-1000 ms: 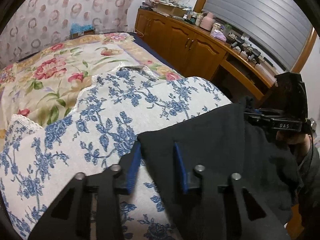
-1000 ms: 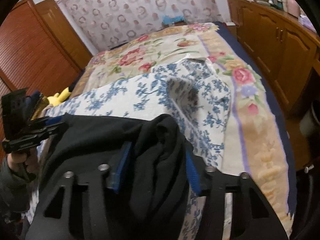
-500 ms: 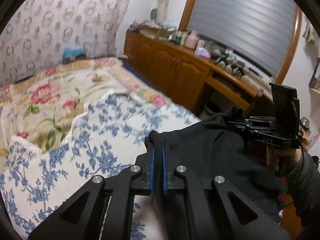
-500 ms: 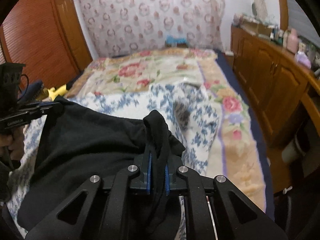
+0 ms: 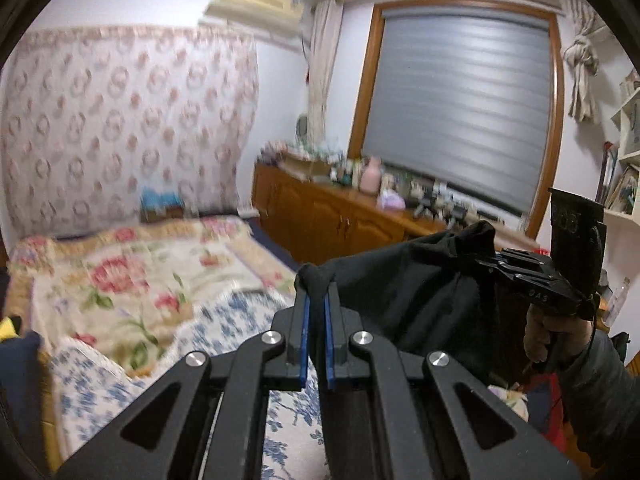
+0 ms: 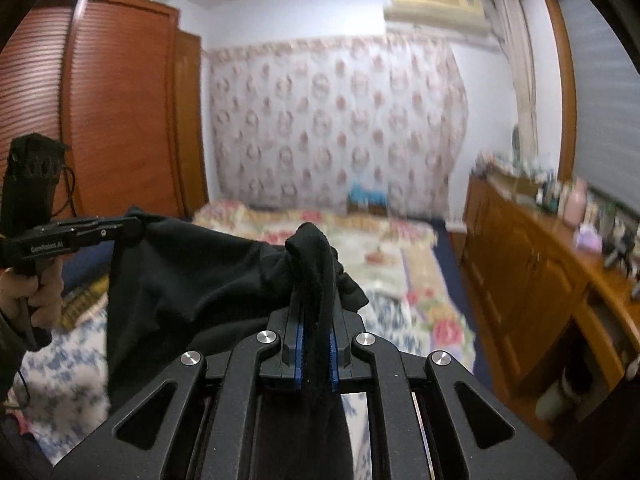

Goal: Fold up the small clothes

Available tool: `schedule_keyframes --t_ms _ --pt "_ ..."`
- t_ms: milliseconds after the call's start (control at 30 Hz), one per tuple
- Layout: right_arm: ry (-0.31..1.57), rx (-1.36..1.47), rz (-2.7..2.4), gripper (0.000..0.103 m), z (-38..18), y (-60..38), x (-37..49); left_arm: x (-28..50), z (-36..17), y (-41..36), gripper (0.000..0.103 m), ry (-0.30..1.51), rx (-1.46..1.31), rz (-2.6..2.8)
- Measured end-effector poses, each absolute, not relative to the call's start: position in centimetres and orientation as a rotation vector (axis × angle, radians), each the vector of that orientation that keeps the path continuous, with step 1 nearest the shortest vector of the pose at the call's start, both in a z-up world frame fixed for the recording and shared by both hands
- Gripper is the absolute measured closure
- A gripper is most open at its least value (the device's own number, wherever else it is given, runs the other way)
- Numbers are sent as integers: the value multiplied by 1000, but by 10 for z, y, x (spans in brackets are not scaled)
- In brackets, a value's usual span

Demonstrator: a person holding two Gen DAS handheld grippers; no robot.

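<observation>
Above the bed (image 5: 132, 280), black garment (image 5: 404, 292) strung between both claws.
Left gripper (image 5: 316, 320) clamped on one bunched corner, right gripper (image 6: 316, 320) clamped on the other; both just closed onto cloth. Long axis level from claw to claw, body hanging below, clear of blue-flowered spread (image 6: 64, 380). Neither hand nearer; likely next: lower evenly.

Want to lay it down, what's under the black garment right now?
Under the black garment shows the blue-flowered blanket on the bed. Whatever lies directly beneath the hanging cloth is covered.
</observation>
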State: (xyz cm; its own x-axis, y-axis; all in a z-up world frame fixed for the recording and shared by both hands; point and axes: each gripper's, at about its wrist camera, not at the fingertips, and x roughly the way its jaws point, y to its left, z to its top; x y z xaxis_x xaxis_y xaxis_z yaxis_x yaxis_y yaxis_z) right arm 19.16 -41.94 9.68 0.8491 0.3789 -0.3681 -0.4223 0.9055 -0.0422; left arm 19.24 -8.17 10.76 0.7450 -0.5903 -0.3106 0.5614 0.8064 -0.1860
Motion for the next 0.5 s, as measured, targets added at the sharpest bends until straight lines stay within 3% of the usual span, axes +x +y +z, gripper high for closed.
schedule_keyframes --t_ms 200,500 --pt "207 -144 466 97 149 -389 138 126 156 -35 100 219 -75 -576" --pt "106 -197 566 97 185 -341 75 45 192 20 100 105 -49 -502"
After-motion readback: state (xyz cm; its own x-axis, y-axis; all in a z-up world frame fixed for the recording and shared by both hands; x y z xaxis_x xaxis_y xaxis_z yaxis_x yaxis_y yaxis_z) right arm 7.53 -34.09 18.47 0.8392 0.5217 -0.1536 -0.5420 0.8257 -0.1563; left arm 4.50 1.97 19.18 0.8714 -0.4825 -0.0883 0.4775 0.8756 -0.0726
